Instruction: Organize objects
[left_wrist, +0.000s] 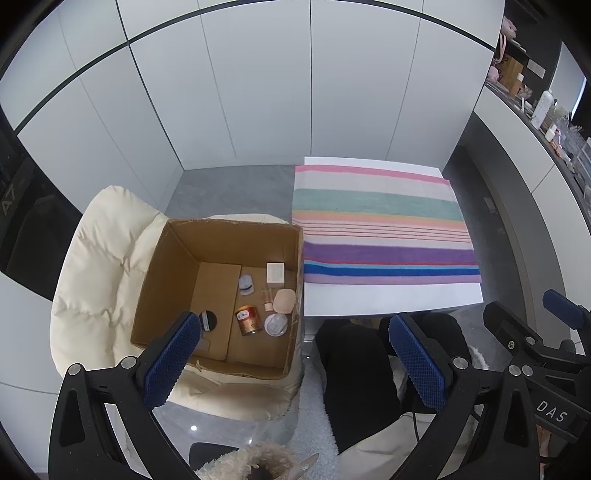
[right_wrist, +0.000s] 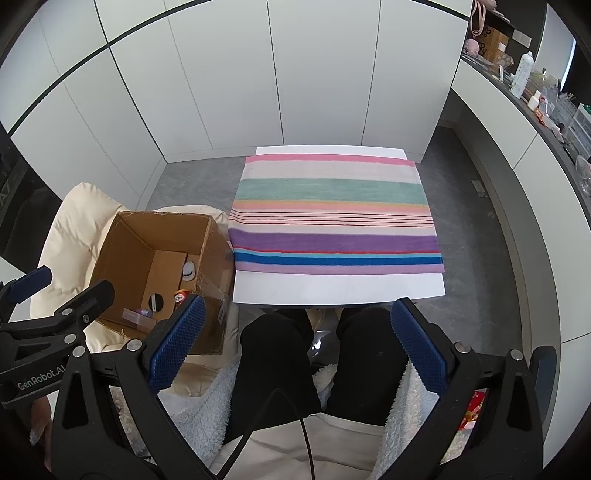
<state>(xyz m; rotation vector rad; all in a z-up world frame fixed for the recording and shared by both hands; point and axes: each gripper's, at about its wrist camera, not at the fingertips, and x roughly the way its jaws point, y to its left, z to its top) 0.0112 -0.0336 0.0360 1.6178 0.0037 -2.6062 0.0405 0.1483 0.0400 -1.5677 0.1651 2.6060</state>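
both grippers, left gripper (left_wrist: 295, 354) and right gripper (right_wrist: 297, 343), spread wide, holding nothing; cardboard box (left_wrist: 177, 258) at 10 o'clock holds a red can (left_wrist: 248, 320).

Left gripper (left_wrist: 295, 354) jaws spread wide, nothing between the pads, right gripper (right_wrist: 295, 343) likewise spread and unloaded, both held side by side, angled downward

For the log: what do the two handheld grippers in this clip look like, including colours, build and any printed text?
Both match: the left gripper and right gripper have matte black plastic frames with triangular cut-outs and silver round bolts. Each finger carries a blue, diamond-textured rubber pad. White lettering reads "DAS" on the right unit's side and "GenRobot.AI" on the left unit's side. A thin black cable crosses the lap.
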